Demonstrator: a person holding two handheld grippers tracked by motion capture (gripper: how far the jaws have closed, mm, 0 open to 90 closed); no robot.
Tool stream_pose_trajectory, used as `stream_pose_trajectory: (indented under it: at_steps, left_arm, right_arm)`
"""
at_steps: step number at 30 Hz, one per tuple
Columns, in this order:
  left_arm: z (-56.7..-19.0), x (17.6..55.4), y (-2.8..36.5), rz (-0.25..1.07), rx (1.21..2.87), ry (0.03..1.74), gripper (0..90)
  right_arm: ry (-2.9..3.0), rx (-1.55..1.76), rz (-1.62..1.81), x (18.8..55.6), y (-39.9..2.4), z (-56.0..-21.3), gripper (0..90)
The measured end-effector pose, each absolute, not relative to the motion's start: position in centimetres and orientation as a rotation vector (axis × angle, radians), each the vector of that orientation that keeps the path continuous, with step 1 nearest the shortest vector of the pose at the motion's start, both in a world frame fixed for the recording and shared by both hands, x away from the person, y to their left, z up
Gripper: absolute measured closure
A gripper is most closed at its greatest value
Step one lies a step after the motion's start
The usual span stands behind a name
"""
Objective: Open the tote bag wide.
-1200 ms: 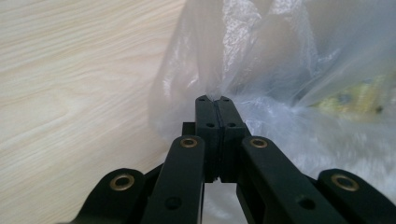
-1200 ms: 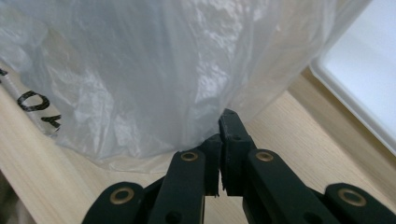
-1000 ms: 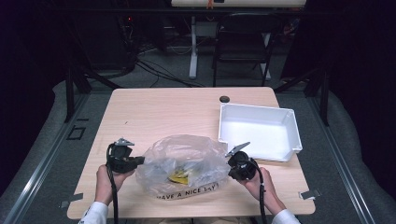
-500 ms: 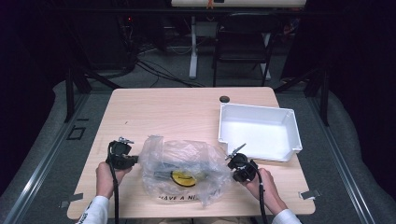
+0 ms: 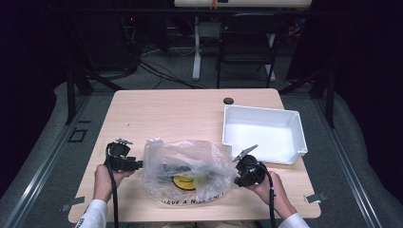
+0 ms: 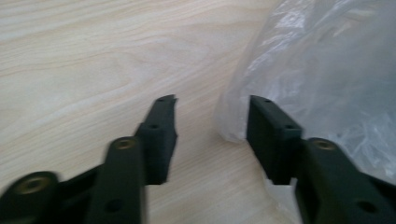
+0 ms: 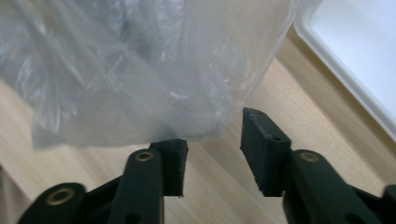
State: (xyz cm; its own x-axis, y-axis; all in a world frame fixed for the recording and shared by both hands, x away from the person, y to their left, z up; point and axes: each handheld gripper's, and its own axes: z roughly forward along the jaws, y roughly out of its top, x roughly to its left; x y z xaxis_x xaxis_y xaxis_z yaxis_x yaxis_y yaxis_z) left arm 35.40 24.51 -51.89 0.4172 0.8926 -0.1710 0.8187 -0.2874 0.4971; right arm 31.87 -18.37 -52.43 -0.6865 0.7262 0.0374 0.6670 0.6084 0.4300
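Bag (image 5: 187, 173) lies lengthwise between left gripper (image 5: 138, 165) and right gripper (image 5: 236, 178).

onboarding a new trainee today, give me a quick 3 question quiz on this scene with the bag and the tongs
1. True or false: both tongs are clamped shut on the plastic bag.
2. The white tray sits nearer which tongs? A) left tongs B) right tongs
3. Fill in: the round print on the bag is ____ in colour.

Key:
1. False; each pair stands open at the bag's edge, as both gripper views show.
2. B
3. Yellow
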Motion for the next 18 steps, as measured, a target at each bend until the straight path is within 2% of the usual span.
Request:
stream_pose_trajectory:
  at_steps: [4,8,18]
  left_arm:
    - [-50.7,34.6,25.4,0.203,2.131,1.437,31.4]
    - [-49.6,33.5,26.3,0.221,2.108,1.427,24.3]
    - [-47.2,30.7,25.4,0.255,2.060,1.320,20.6]
  right_arm:
    - [2.666,1.168,0.717,31.4,-18.9,-51.4,40.0]
    - [2.646,1.162,0.781,31.1,-19.3,-50.6,33.3]
    - [2.572,1.072,0.908,30.0,-19.3,-48.1,32.1]
